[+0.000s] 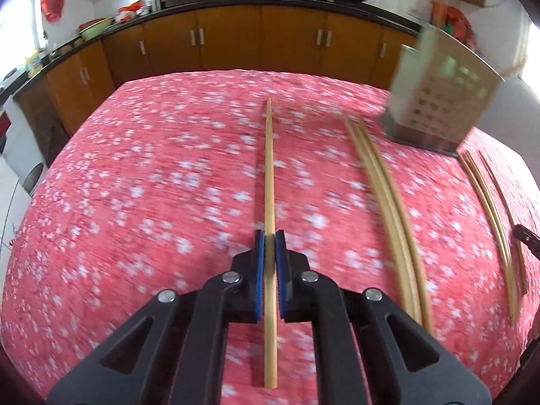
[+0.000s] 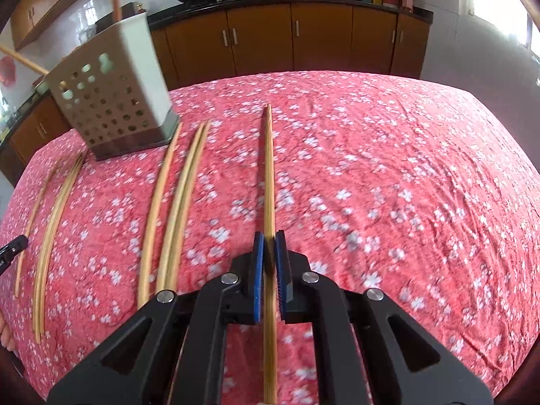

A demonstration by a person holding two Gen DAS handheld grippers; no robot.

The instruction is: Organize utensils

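The left gripper points forward and slightly down, its two blue-padded fingers drawn in close and clamped on a chopstick that runs straight along the gap between them. The right gripper takes the same pose, its fingers pressed on a second chopstick. A black tip of the right gripper shows at the edge of the left wrist view, and a black tip of the left gripper at the edge of the right wrist view.
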